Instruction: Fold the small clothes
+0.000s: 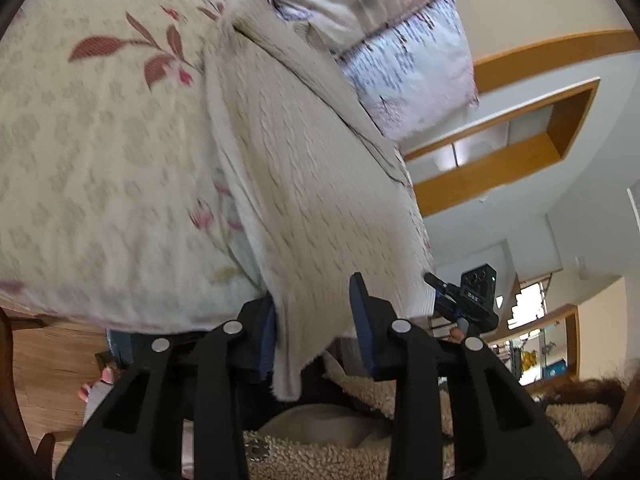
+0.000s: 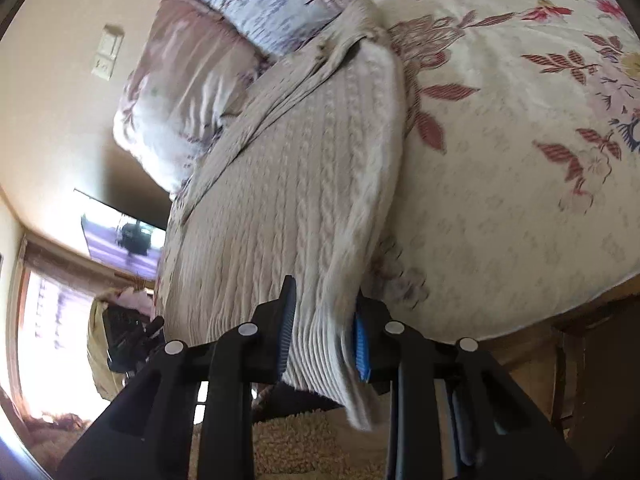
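A cream cable-knit sweater (image 1: 304,184) (image 2: 304,184) lies lengthwise on the flowered bedspread (image 1: 100,152) (image 2: 520,200), its ribbed hem hanging over the near edge of the bed. My left gripper (image 1: 316,320) has one hem corner between its fingers. The cloth touches the left pad, and a dark gap shows beside the right pad. At the other hem corner, bunched ribbing fills the whole space between the pads of my right gripper (image 2: 324,328). Each wrist view shows the other tool's black housing (image 1: 476,292) (image 2: 128,332) along the hem.
Two pillows (image 1: 408,72) (image 2: 192,92) lie at the head of the bed beyond the sweater's collar. The person's fleece garment (image 1: 320,452) is just below the grippers. Wooden floor (image 1: 48,368) and the bed's wooden frame (image 2: 560,340) lie below the mattress edge.
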